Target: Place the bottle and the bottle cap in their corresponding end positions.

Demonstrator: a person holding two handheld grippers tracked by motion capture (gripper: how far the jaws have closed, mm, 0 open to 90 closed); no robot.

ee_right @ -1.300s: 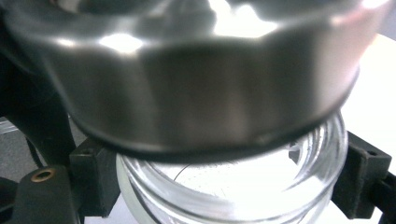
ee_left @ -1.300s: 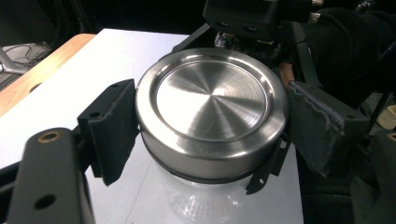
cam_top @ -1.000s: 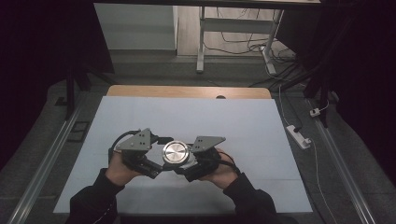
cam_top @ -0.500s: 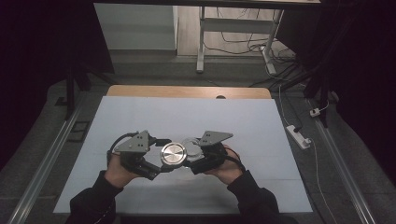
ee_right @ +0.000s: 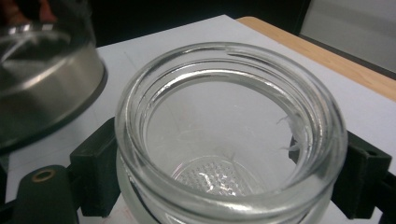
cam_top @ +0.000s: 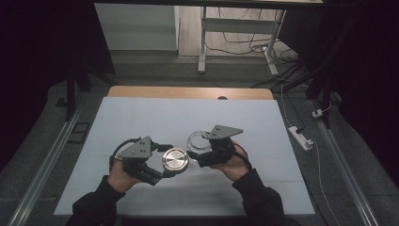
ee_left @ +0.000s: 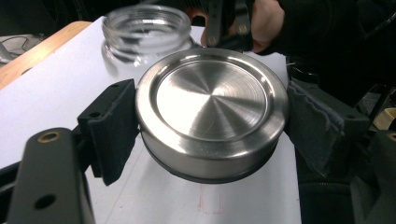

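Now the lid (cam_top: 175, 159), pinched in the left claw (cam_top: 164, 162), has come off the jar (cam_top: 197, 140); right claw (cam_top: 200, 150) clamps the jar just beyond it. Opening looks done.

Brushed, glossy metal lid (ee_left: 211, 109) with fine circular grain, clear smooth glass jar (ee_right: 229, 135), matt black jaw pads, matt white tabletop (cam_top: 141, 117) edged in wood

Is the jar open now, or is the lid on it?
Open. The metal lid sits clamped in the left gripper, apart from the glass jar, whose empty mouth is bare.
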